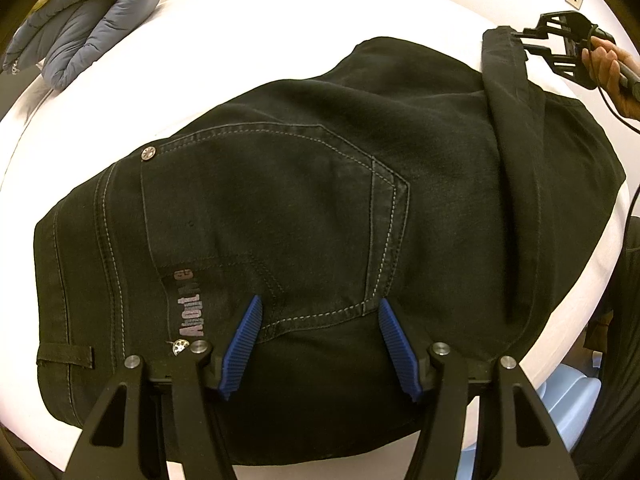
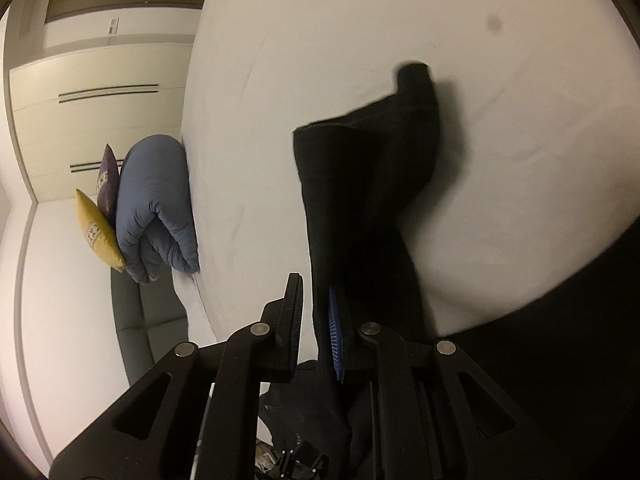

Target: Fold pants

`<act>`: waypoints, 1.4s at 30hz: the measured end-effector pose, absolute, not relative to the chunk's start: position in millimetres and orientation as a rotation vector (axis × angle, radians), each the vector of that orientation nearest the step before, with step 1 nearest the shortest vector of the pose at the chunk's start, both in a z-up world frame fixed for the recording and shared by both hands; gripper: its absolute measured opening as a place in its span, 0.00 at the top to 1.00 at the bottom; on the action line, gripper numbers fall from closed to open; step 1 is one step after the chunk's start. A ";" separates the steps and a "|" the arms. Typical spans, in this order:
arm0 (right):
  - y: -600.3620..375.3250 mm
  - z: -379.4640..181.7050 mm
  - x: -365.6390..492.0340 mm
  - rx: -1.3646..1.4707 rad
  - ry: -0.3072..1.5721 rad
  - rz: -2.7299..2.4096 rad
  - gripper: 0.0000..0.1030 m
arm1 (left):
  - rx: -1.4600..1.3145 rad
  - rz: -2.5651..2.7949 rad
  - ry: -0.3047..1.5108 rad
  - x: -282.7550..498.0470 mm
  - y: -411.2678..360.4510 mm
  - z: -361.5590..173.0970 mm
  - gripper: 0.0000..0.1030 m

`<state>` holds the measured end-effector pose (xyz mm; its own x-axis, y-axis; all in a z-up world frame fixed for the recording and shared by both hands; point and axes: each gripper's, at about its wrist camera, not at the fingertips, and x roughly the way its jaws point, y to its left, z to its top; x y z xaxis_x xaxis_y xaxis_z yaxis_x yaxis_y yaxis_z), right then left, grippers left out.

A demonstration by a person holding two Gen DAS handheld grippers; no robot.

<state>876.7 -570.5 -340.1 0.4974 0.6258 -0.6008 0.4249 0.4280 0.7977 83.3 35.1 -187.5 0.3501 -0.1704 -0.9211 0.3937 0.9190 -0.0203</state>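
Black jeans (image 1: 300, 200) lie on a white bed (image 1: 248, 32), back pocket and waistband up. My left gripper (image 1: 320, 340) is open just above the seat of the jeans, blue pads (image 1: 244, 344) apart, holding nothing. My right gripper (image 1: 524, 40) at the far right holds a raised pant leg (image 1: 508, 92) by its end. In the right wrist view the right gripper (image 2: 316, 332) has that dark leg (image 2: 360, 200) between its fingers, lifted off the bed (image 2: 360, 20); the jaws stand slightly apart around the cloth.
A folded blue-grey duvet (image 1: 88, 20) lies at the bed's far left, also in the right wrist view (image 2: 160, 208) beside a yellow cushion (image 2: 98, 228) and a purple one. A light blue bin (image 1: 568, 404) stands below the bed edge. Cupboards line the wall.
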 end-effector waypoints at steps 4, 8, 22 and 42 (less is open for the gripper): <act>-578.0 -332.5 878.1 1.146 1.121 0.171 0.88 | 0.220 -0.372 1.157 82.2 35.7 -186.9 0.39; -577.4 -320.2 891.4 1.055 1.089 0.170 0.91 | 0.220 -0.370 1.158 82.4 35.1 -187.2 0.39; -617.5 -173.3 781.3 0.946 0.690 0.205 0.99 | 0.221 -0.373 1.158 83.6 32.3 -187.6 0.38; -719.6 -283.8 529.5 1.246 0.673 -0.152 0.99 | 0.208 -0.353 1.191 90.5 30.1 -188.9 0.30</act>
<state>529.5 -719.6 -283.8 0.7995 0.2477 -0.5472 0.4587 0.3366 0.8224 90.5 30.1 -188.9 0.3255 -0.1589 -0.9321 0.3754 0.9265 -0.0268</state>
